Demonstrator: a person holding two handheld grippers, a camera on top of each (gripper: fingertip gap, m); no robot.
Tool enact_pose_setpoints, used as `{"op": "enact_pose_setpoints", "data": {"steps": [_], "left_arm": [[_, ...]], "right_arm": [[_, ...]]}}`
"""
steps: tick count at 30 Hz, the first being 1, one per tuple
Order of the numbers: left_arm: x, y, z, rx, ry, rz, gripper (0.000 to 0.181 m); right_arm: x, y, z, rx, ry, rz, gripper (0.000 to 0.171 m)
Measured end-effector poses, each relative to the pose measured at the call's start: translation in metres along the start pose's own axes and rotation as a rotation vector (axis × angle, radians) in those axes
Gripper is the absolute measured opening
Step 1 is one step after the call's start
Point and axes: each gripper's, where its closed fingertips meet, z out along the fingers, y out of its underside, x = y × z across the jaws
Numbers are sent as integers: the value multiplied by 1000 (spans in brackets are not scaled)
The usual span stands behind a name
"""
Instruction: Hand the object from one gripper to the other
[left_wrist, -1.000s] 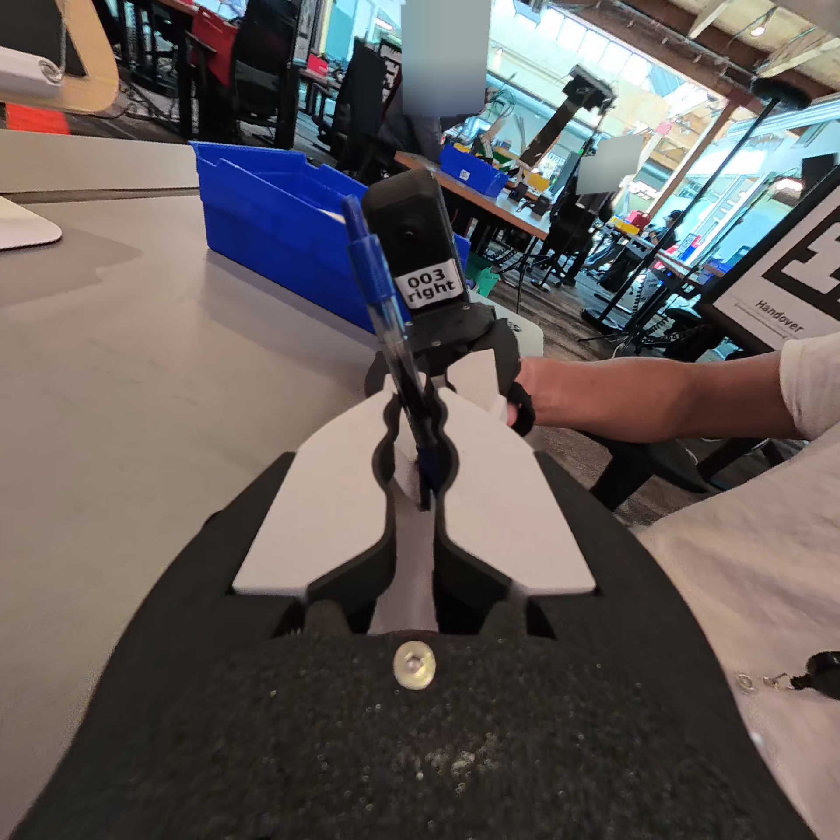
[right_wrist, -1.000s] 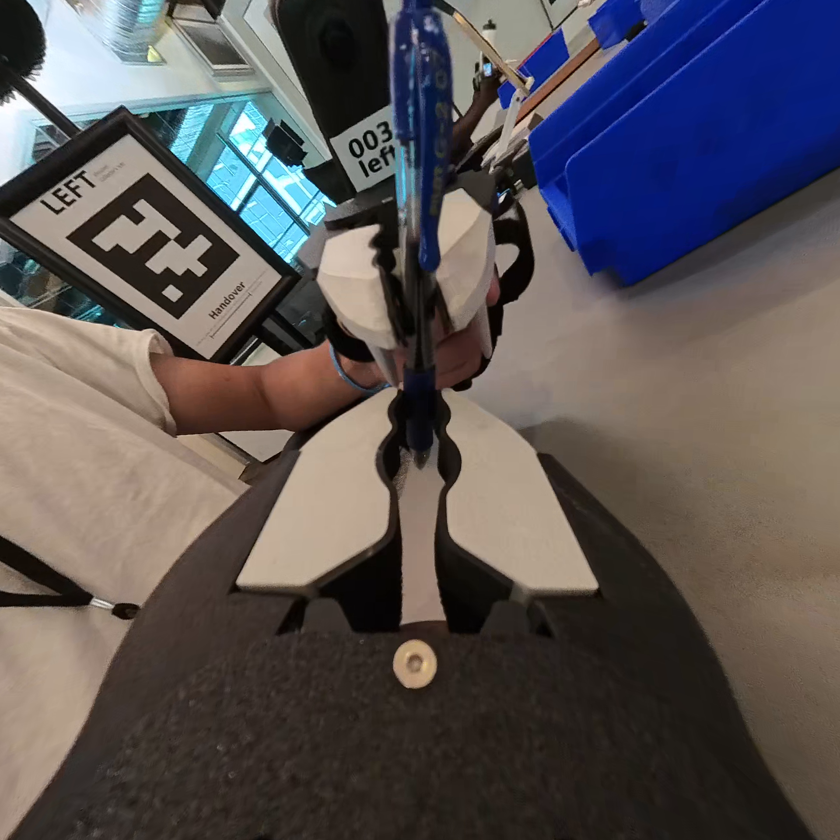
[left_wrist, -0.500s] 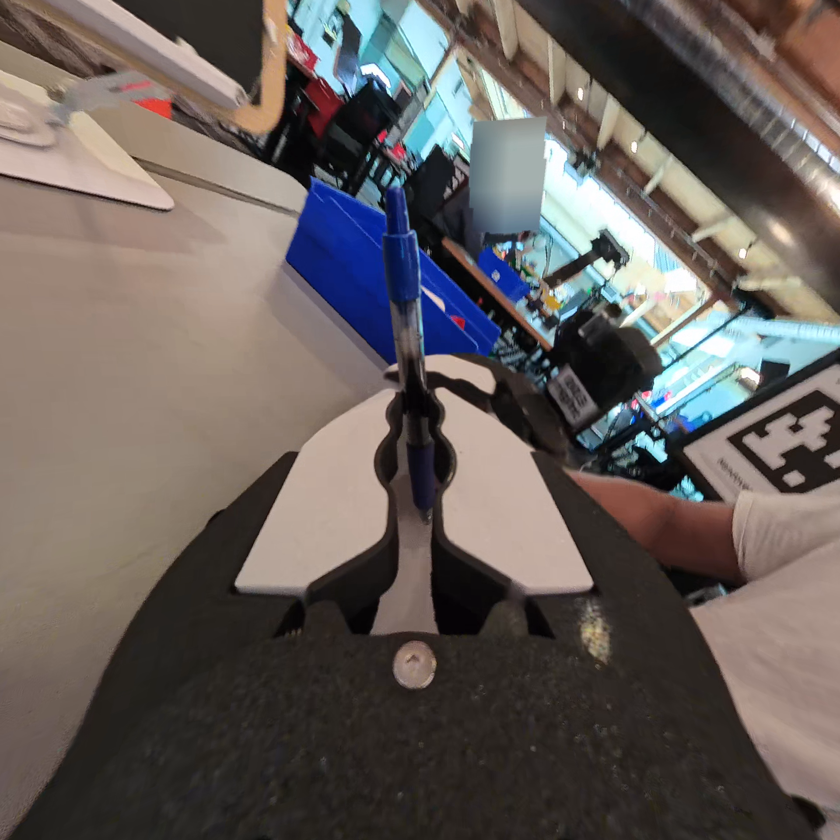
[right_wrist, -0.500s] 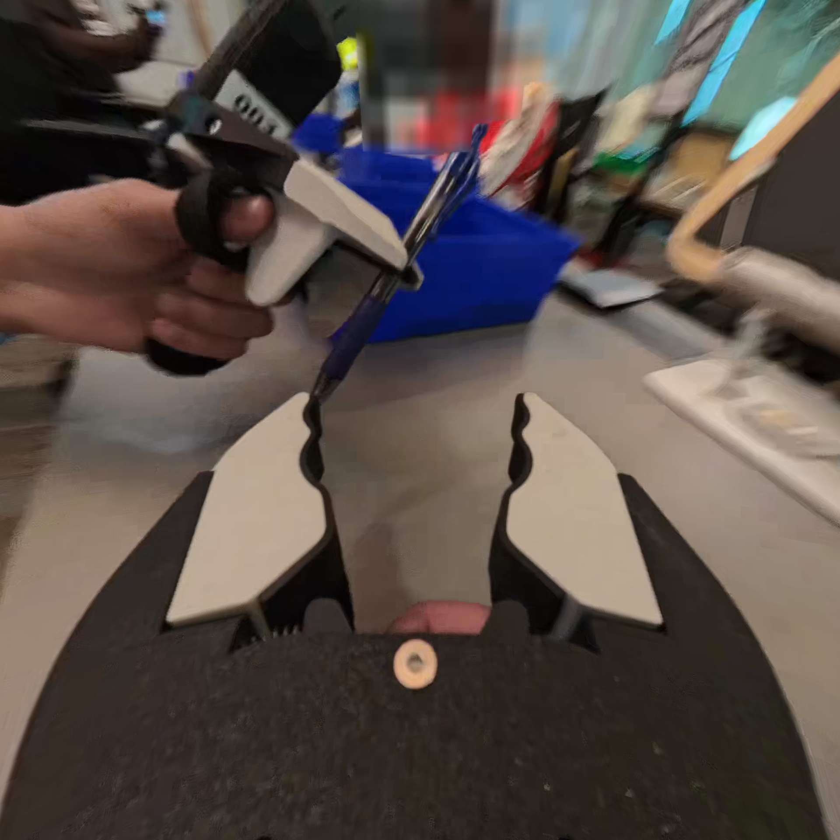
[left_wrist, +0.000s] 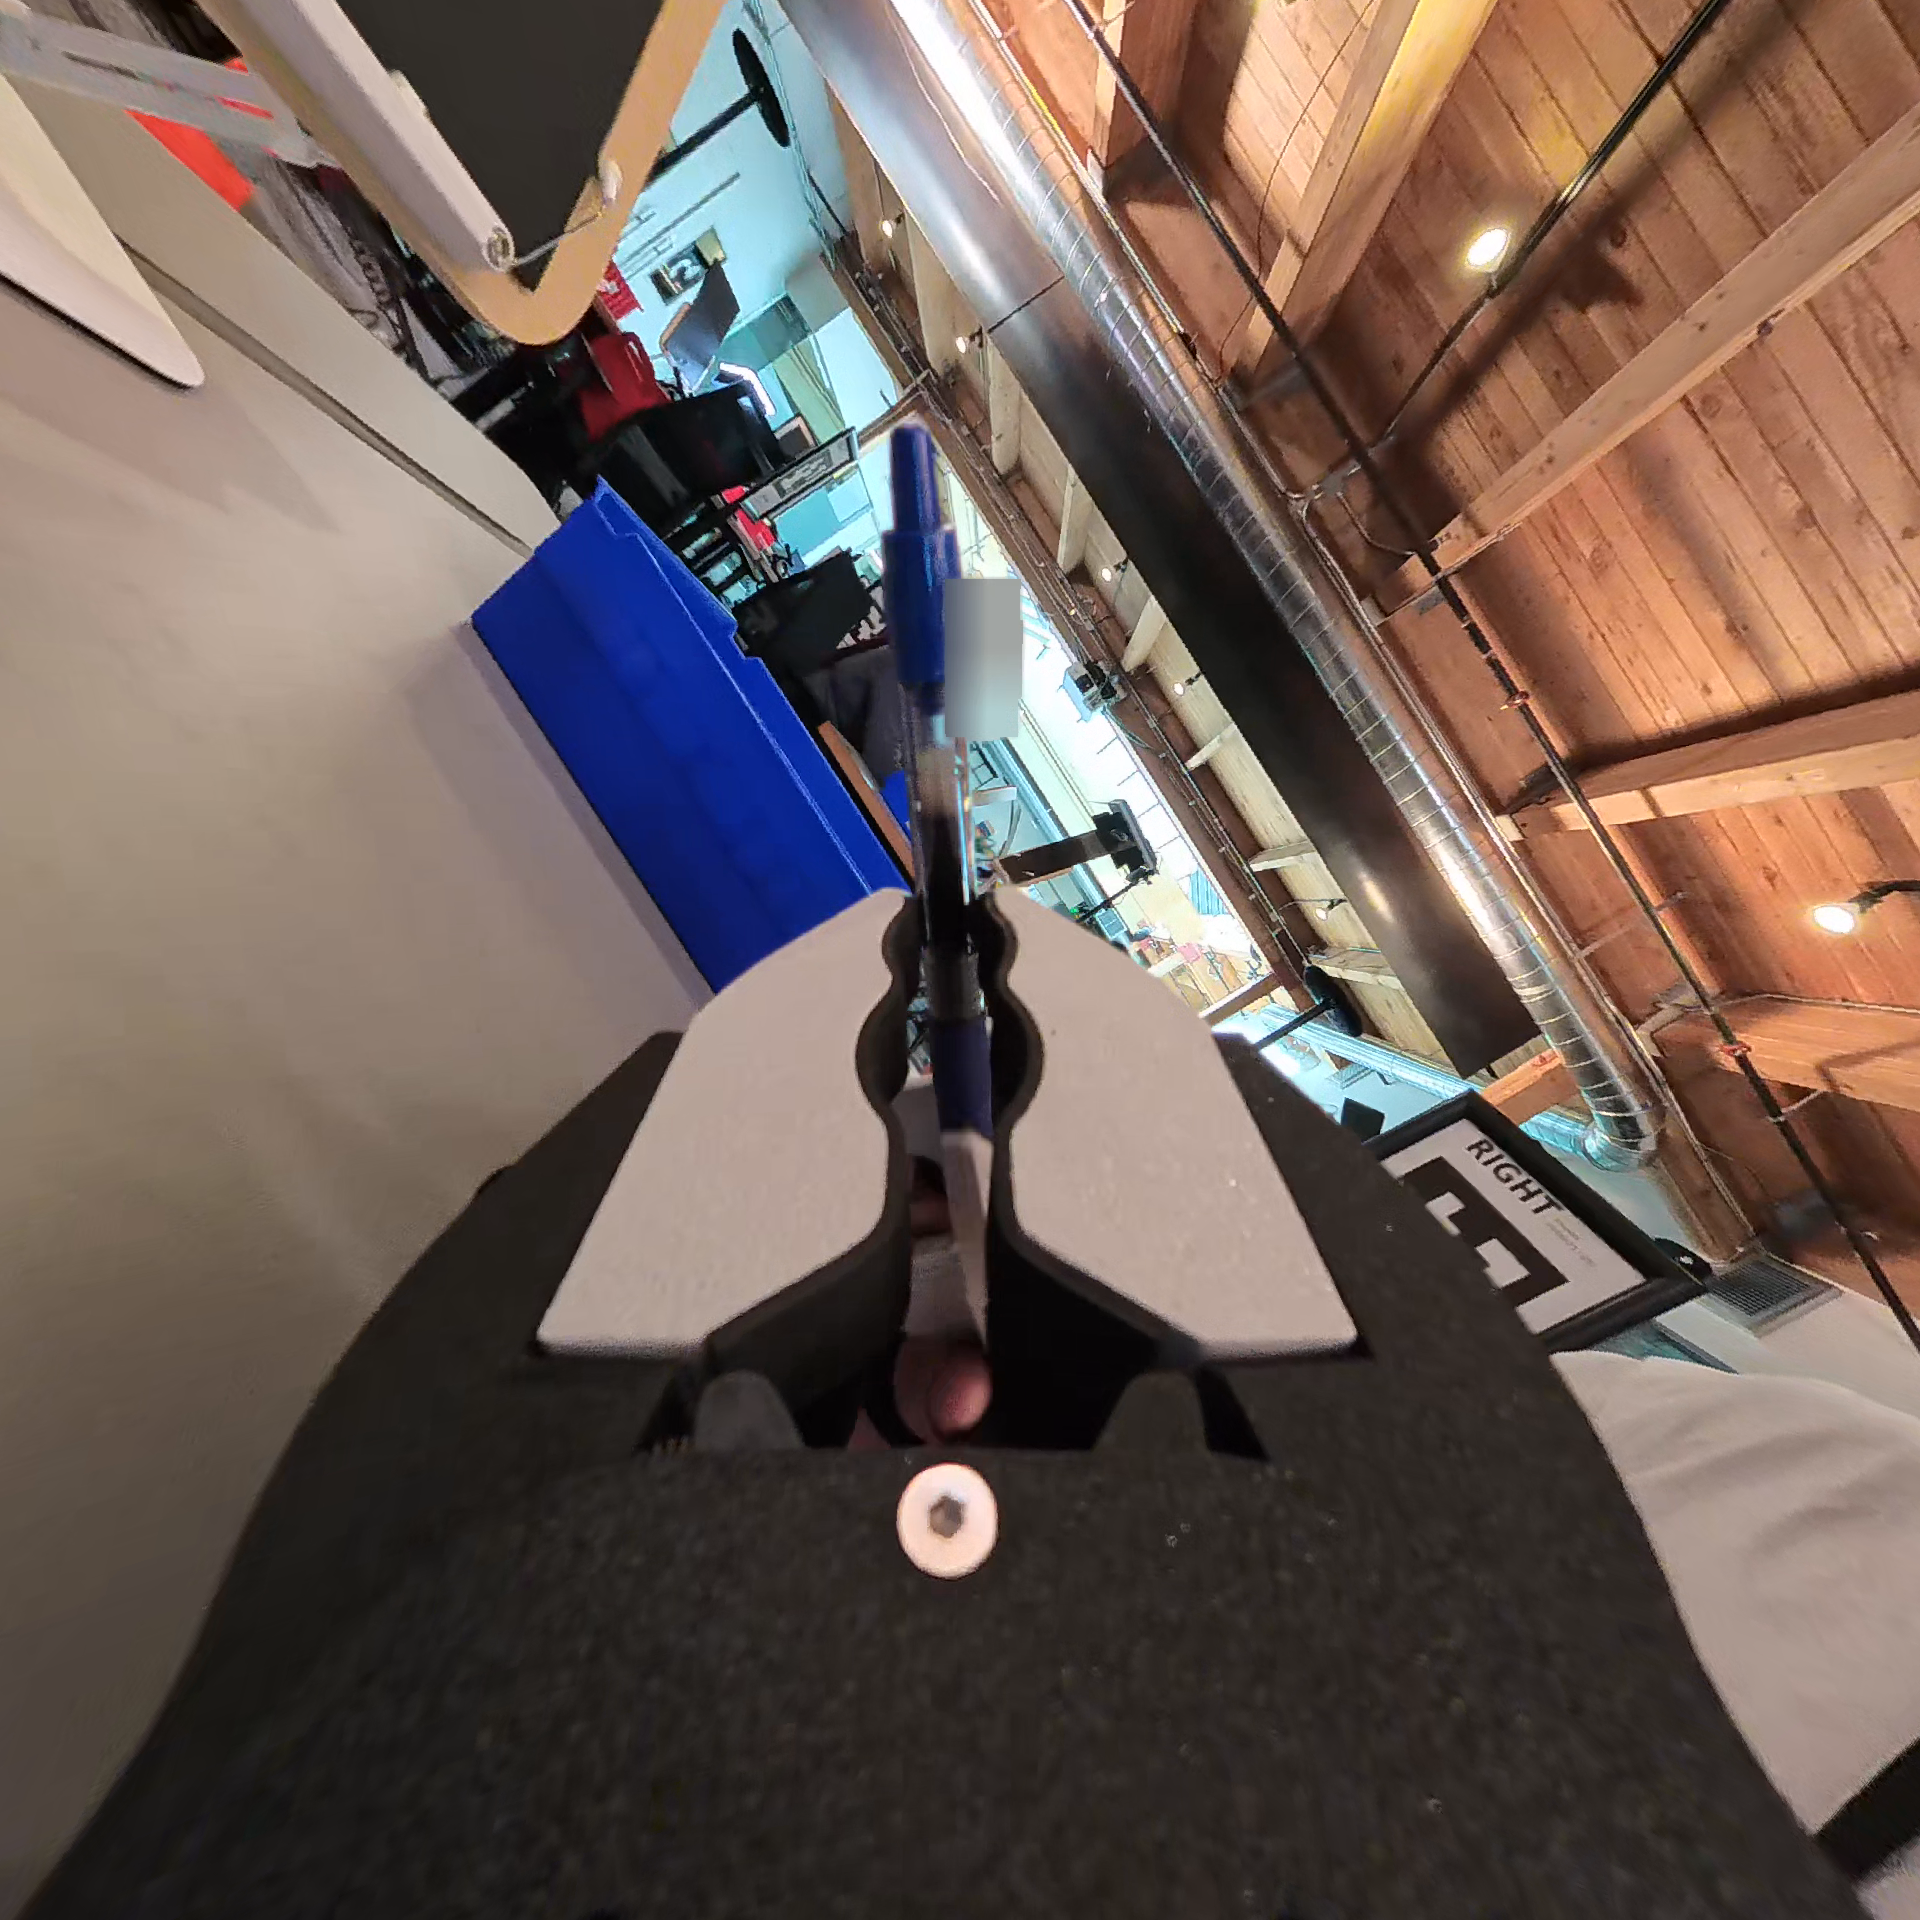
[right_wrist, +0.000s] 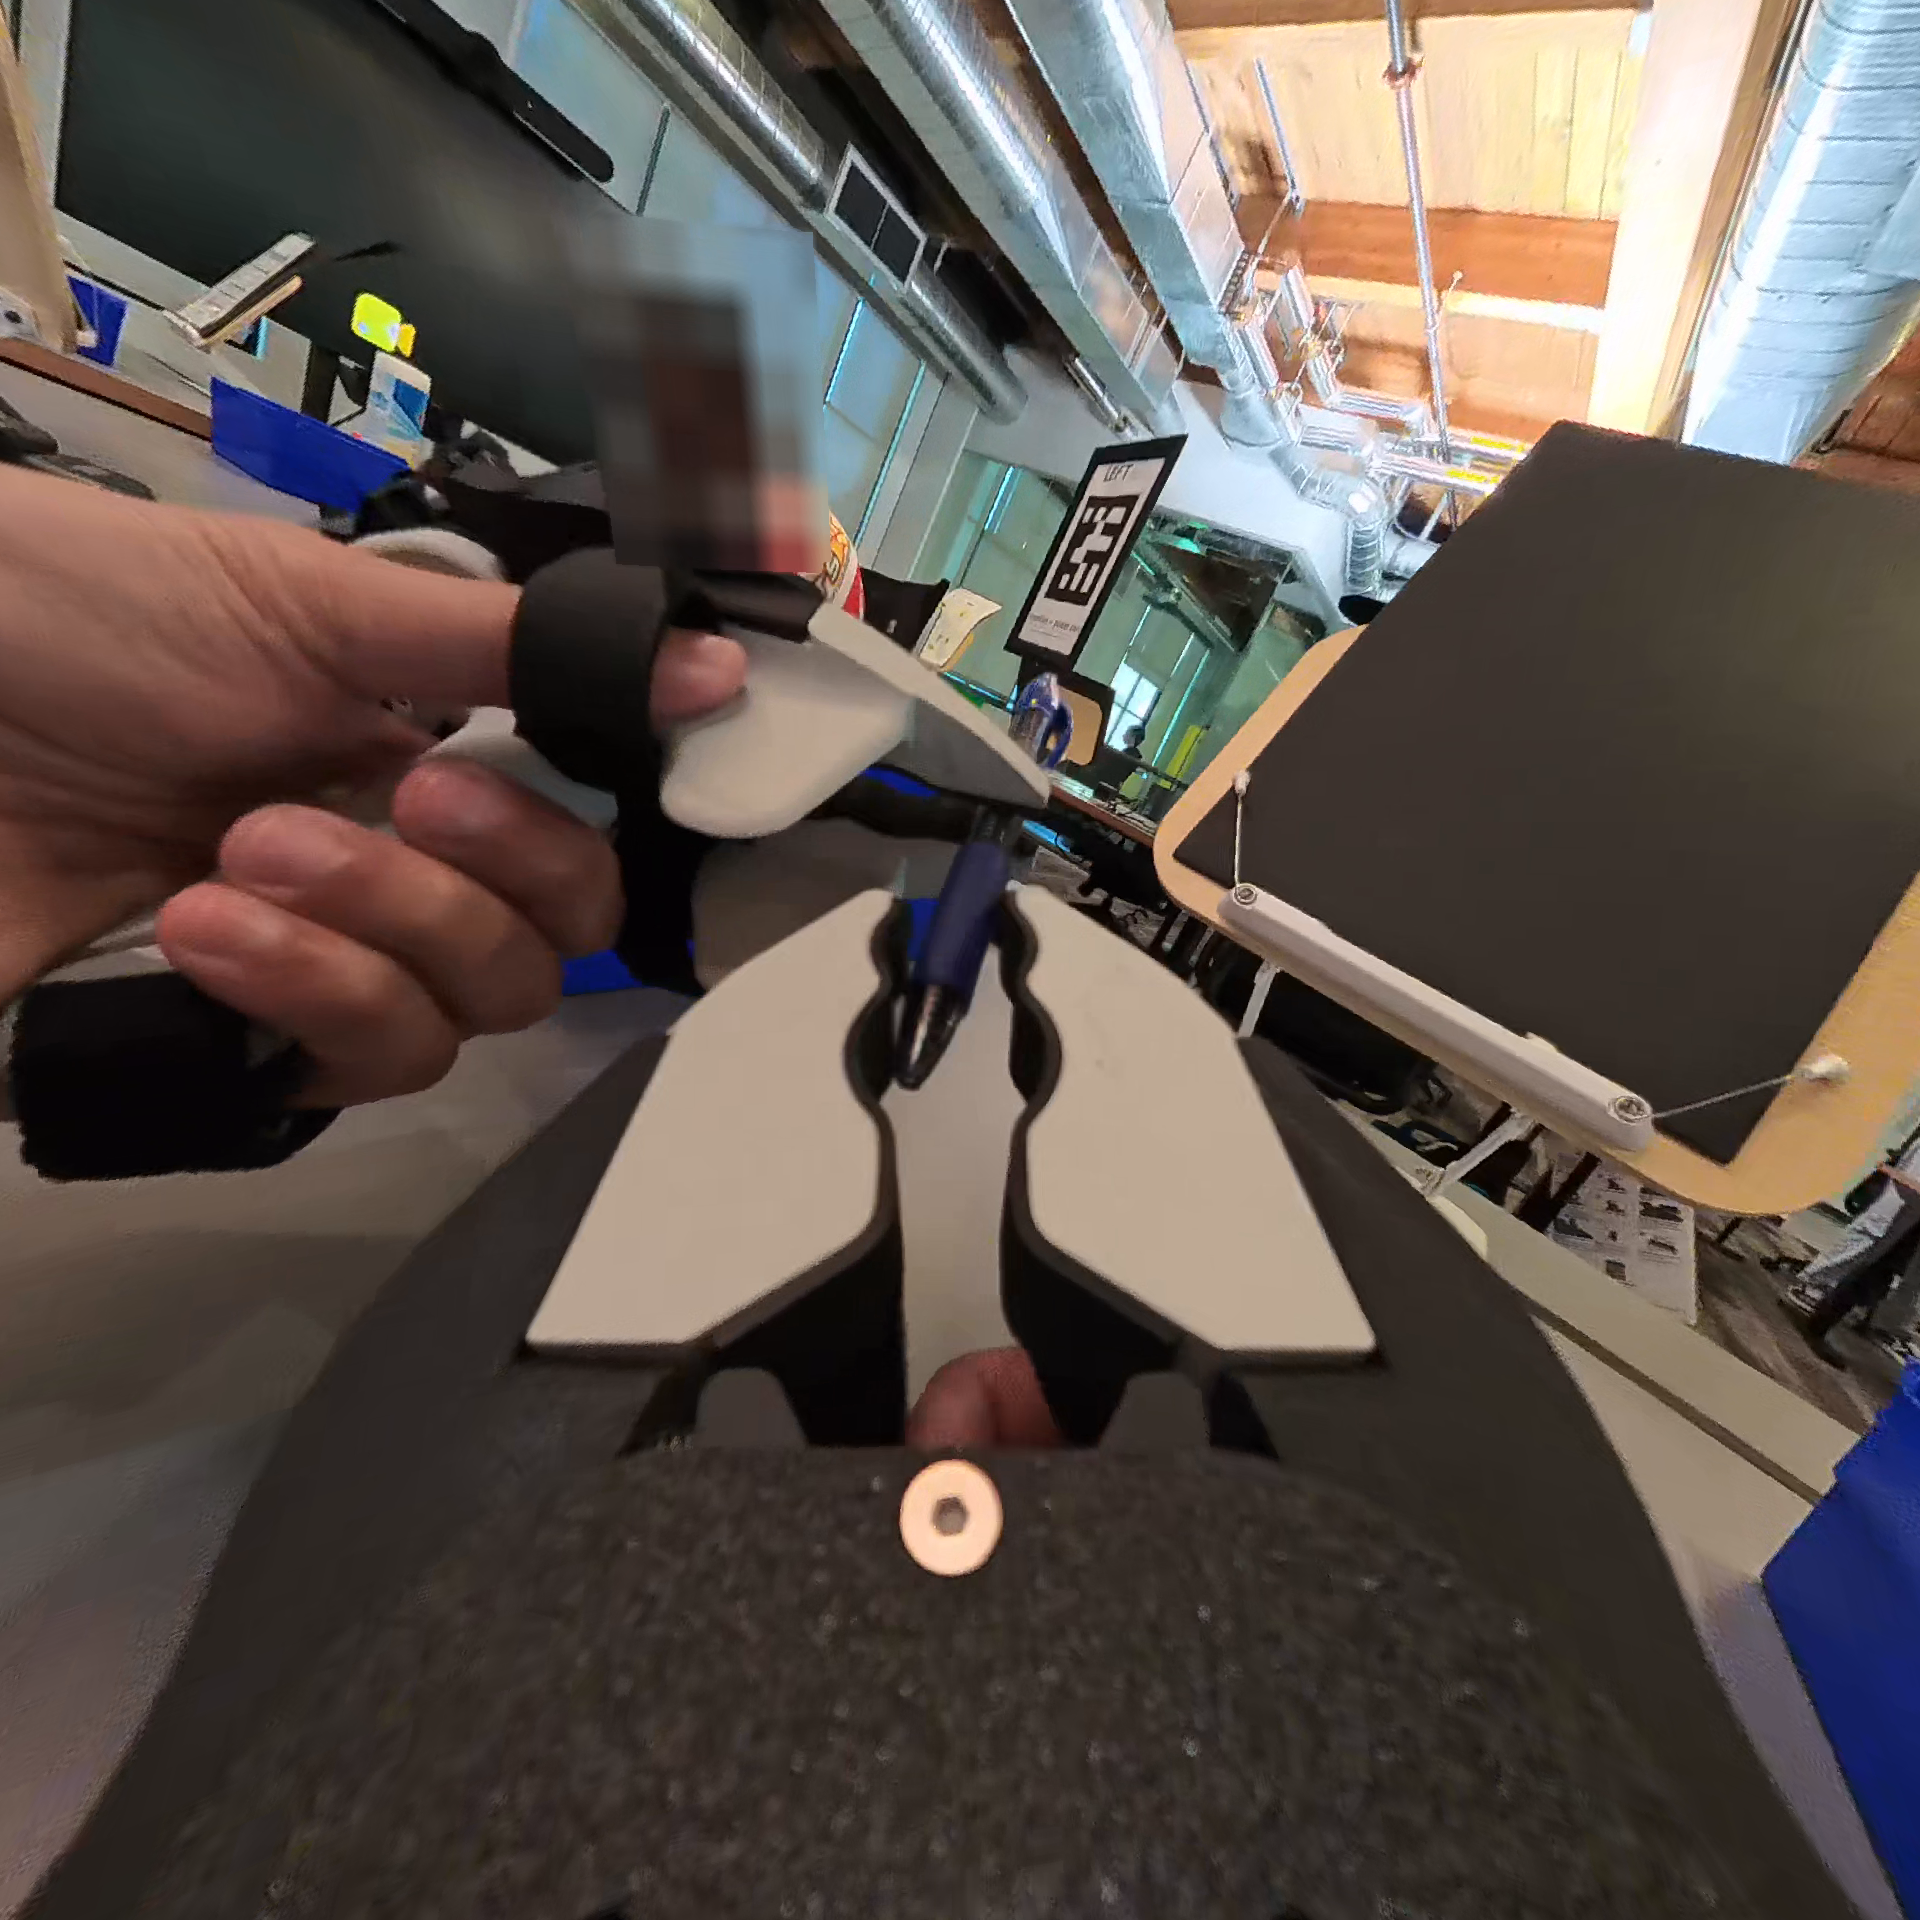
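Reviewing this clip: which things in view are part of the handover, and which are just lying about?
Part of the job:
- blue pen
- left gripper, shut on the pen
- right gripper, its fingers either side of the pen's tip end; whether they clamp it is unclear

Lying about:
- blue bin
- grey table
- framed marker sign
- black board in a wooden frame

We find legible lettering in 2 places. In the left wrist view, below and right of the wood-framed black board (left_wrist: 520, 104), a black-framed marker sign (left_wrist: 1507, 1226) carries 1 bold word along its edge. In the right wrist view, left of the wood-framed black board (right_wrist: 1558, 779), a second framed marker sign (right_wrist: 1101, 540) bears 1 word above its pattern and a fine line beneath. Printed sheets (right_wrist: 1626, 1231) below the board are too small for us to read.
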Motion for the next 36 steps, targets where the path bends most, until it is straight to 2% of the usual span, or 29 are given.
{"op": "enact_pose_setpoints", "data": {"steps": [7,12,16,20,23,25,29,33,36], "left_arm": [[-4,4,2,-13,-8,-1,10],[-1,7,4,-72,10,83,10],[-3,9,0,-115,-28,219,29],[-10,9,-11,-240,-95,399,57],[-13,14,-25,-382,-122,579,58],[-11,20,-31,-437,-107,663,61],[10,30,-31,-439,21,668,55],[4,42,-31,-502,2,710,49],[5,45,-29,-510,21,665,49]], "right_arm": [[10,7,-3,-53,-43,23,11],[15,7,-6,-78,-96,75,11],[25,4,-8,-84,-145,186,11],[37,0,-14,-72,-313,373,11],[42,-15,-28,-21,-562,593,11],[41,-13,-38,-59,-709,706,11],[36,-3,-49,-147,-902,884,11],[26,7,-53,-218,-972,897,11],[16,12,-57,-262,-1004,869,11]]}}
